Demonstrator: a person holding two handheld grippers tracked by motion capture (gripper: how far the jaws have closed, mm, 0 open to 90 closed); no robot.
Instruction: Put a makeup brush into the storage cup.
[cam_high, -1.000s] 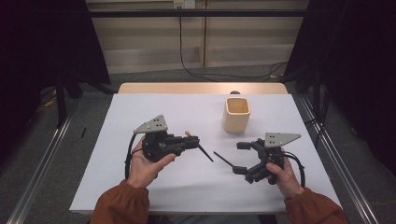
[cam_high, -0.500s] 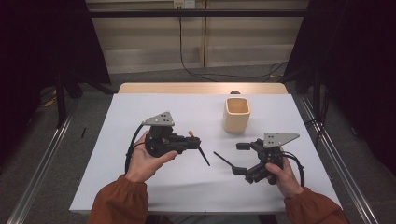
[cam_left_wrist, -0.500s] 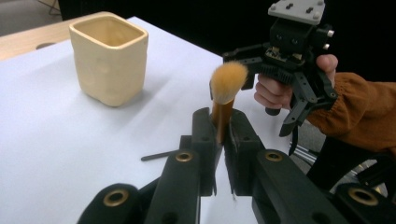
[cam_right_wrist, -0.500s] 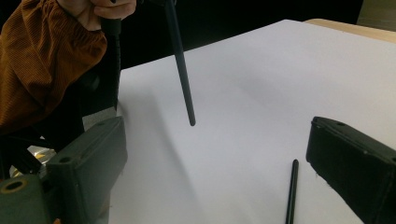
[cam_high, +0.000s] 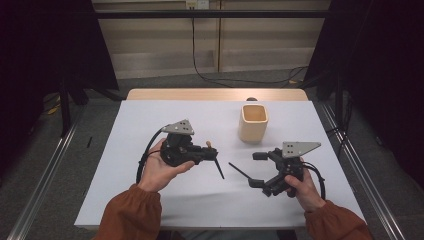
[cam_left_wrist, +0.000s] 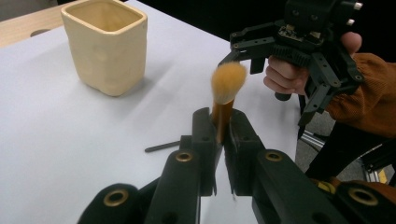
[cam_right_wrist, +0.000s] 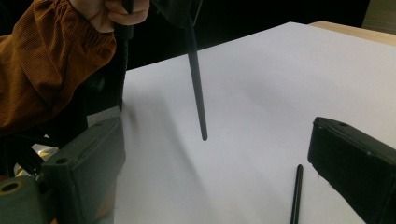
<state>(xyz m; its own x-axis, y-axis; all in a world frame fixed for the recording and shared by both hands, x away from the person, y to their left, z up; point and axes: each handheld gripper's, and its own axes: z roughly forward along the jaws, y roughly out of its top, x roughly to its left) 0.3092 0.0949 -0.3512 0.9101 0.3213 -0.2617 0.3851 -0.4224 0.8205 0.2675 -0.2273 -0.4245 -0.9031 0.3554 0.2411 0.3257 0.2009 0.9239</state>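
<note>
A makeup brush is clamped in the left gripper above the tabletop, near the cup; the right gripper is held wide, empty.

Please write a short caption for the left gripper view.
Left gripper clamps a makeup brush upright near the cream cup.

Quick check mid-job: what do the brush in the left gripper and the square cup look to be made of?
Brush: soft tan bristles, fluffy and matte, natural or synthetic I cannot tell; glossy amber ferrule; slim black handle, probably plastic or lacquered wood. Cup: cream, thick-walled, slightly uneven sides with a dull sheen, likely glazed ceramic, possibly plastic.
</note>
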